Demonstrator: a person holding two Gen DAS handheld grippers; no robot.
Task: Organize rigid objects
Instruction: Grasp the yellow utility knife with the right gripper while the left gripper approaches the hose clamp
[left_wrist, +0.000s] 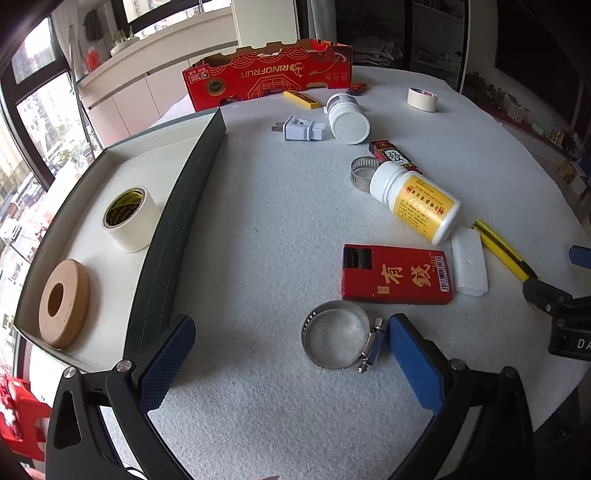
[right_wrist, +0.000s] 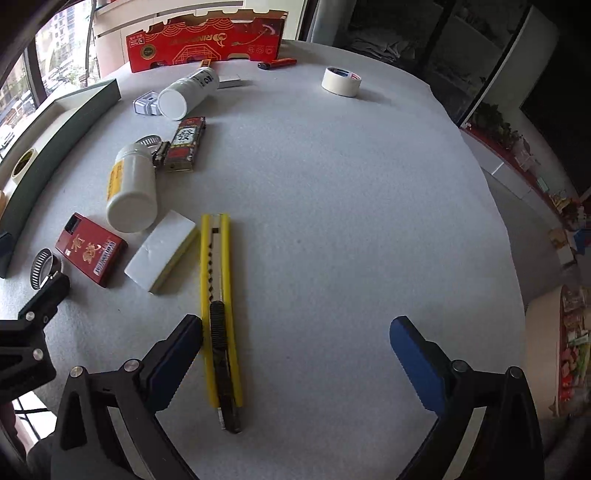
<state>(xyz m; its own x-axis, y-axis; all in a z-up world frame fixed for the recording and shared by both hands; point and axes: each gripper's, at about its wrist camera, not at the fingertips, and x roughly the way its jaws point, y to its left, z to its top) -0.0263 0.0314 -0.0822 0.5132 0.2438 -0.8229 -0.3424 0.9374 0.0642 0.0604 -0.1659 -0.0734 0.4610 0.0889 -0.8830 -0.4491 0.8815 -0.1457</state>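
Note:
My left gripper (left_wrist: 291, 336) is open over the white table, with a metal hose clamp (left_wrist: 338, 335) lying between its fingers, close to the right one. A green-walled tray (left_wrist: 177, 206) at the left holds a white tape roll (left_wrist: 129, 218) and a tan ring (left_wrist: 64, 302). My right gripper (right_wrist: 295, 332) is open and empty; a yellow utility knife (right_wrist: 221, 314) lies just inside its left finger. A red box (left_wrist: 397, 275), a white block (left_wrist: 469, 264) and a white bottle with a yellow label (left_wrist: 415, 201) lie nearby.
Further back lie a second hose clamp (left_wrist: 364, 172), a small red box (left_wrist: 393, 153), a second white bottle (left_wrist: 347, 118), a plug adapter (left_wrist: 299, 129), a masking tape roll (left_wrist: 423, 99), a yellow bar (left_wrist: 301, 99) and a red carton (left_wrist: 266, 74). The table edge (right_wrist: 498, 221) curves at right.

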